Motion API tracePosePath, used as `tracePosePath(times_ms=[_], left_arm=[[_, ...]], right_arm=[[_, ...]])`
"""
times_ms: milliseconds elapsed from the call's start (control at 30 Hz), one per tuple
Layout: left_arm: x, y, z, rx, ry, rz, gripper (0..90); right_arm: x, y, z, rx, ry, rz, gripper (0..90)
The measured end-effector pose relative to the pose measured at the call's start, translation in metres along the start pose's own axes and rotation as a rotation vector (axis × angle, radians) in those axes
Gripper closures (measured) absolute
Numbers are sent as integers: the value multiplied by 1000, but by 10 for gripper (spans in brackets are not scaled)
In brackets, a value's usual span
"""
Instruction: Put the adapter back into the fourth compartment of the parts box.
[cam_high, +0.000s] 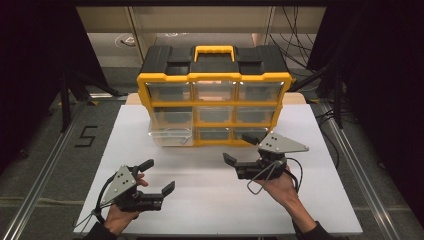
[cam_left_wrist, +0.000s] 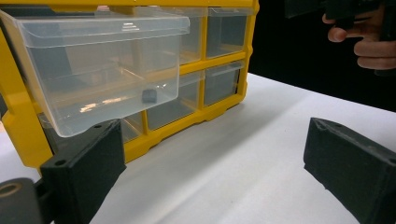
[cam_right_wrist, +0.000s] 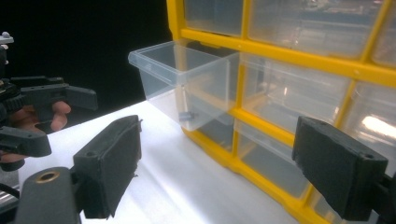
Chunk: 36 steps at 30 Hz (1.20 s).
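Both claws gape before cabinet (cam_high: 212, 95), drawer (cam_high: 171, 134) out.

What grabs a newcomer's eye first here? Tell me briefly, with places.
The yellow-and-black drawer cabinet at the far middle of the white table stands out first. One clear drawer in its left column, middle row, is pulled out, with a small dark piece inside. Nearer the person, the left claw and right claw both hang open and empty over the table.
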<state>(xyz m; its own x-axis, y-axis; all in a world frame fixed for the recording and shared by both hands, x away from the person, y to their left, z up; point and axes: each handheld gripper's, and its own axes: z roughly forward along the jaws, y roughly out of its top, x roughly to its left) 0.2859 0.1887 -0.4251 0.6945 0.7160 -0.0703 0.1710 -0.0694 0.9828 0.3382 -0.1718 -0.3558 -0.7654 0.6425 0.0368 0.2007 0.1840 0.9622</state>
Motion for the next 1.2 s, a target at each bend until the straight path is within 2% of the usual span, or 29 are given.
tracePosePath(times_ms=[500, 633, 1200], left_arm=[[0, 0, 0, 3, -3, -2, 49], [0, 0, 1, 6, -3, -2, 49], [0, 0, 1, 12, -8, 0, 49]], right_arm=[[1, -19, -19, -46, -12, 16, 168], [2, -25, -21, -38, -9, 21, 168], [0, -44, -40, -71, -20, 38, 159]])
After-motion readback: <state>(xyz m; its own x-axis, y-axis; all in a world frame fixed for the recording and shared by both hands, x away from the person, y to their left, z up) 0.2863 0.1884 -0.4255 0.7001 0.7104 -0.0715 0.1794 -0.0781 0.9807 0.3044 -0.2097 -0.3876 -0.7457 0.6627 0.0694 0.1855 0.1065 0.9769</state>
